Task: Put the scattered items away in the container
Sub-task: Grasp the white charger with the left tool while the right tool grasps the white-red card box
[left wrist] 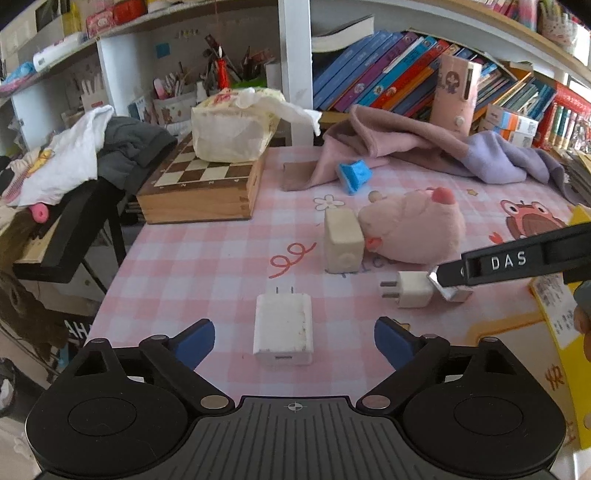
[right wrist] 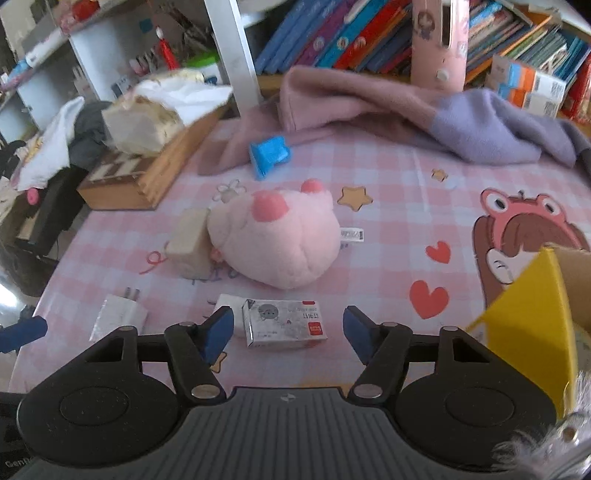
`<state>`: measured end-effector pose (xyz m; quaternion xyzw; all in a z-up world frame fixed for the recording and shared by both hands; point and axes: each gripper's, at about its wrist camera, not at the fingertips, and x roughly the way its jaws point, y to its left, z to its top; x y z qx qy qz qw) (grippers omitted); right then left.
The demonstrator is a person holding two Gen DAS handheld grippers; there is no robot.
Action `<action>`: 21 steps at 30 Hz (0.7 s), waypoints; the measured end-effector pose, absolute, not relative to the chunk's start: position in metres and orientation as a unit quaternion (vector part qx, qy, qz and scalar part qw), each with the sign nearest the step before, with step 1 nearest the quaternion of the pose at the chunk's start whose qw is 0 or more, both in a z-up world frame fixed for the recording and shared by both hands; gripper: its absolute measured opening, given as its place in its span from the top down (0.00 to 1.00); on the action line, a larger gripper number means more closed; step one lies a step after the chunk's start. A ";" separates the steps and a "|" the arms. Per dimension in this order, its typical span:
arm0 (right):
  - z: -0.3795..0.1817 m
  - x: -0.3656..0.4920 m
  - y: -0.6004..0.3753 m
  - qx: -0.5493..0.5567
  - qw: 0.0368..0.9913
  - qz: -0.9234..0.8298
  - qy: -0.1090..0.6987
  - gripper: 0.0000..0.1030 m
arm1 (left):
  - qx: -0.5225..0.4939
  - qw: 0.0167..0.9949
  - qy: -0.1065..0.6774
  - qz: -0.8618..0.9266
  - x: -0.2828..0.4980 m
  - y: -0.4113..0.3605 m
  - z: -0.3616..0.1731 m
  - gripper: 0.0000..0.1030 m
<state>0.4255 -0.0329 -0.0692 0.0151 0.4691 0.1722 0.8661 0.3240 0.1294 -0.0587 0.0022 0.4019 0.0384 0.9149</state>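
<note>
Flat on gingham, scuffed white charger (left wrist: 283,328)

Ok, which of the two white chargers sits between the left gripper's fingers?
The flat two-pin charger, lying centred between them; the smaller cube plug lies off to the right.

We see the yellow box (right wrist: 528,325) cut off by the right edge, its inside hidden. Behind the pink plush (right wrist: 275,240), the beige block (right wrist: 188,243) is partly covered. The shelves' books (right wrist: 351,33) blur; titles unreadable.
</note>
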 end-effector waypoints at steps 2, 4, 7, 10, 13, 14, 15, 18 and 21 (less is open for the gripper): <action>-0.074 0.431 -0.032 0.018 0.861 0.172 0.478 0.39 | 0.000 0.913 0.406 0.039 0.330 0.132 -0.063 0.11; -0.079 0.434 -0.030 0.014 0.857 0.174 0.485 0.39 | -0.005 0.911 0.411 0.038 0.336 0.134 -0.067 0.13; -0.083 0.437 -0.031 0.022 0.853 0.180 0.489 0.40 | -0.013 0.907 0.418 0.042 0.341 0.138 -0.073 0.16; -0.086 0.440 -0.031 0.032 0.848 0.186 0.496 0.46 | -0.019 0.904 0.425 0.042 0.346 0.140 -0.077 0.19; -0.086 0.441 -0.032 0.036 0.845 0.182 0.502 0.48 | -0.018 0.903 0.427 0.045 0.350 0.140 -0.081 0.20; -0.085 0.441 -0.032 0.031 0.846 0.176 0.502 0.48 | -0.017 0.902 0.429 0.046 0.351 0.141 -0.083 0.20; -0.085 0.440 -0.033 0.026 0.849 0.169 0.499 0.48 | -0.017 0.901 0.430 0.048 0.352 0.142 -0.084 0.20; -0.084 0.437 -0.034 0.009 0.856 0.147 0.496 0.48 | -0.019 0.900 0.433 0.054 0.355 0.145 -0.087 0.20; -0.087 0.438 -0.034 -0.001 0.856 0.145 0.497 0.48 | -0.021 0.898 0.436 0.056 0.358 0.147 -0.090 0.20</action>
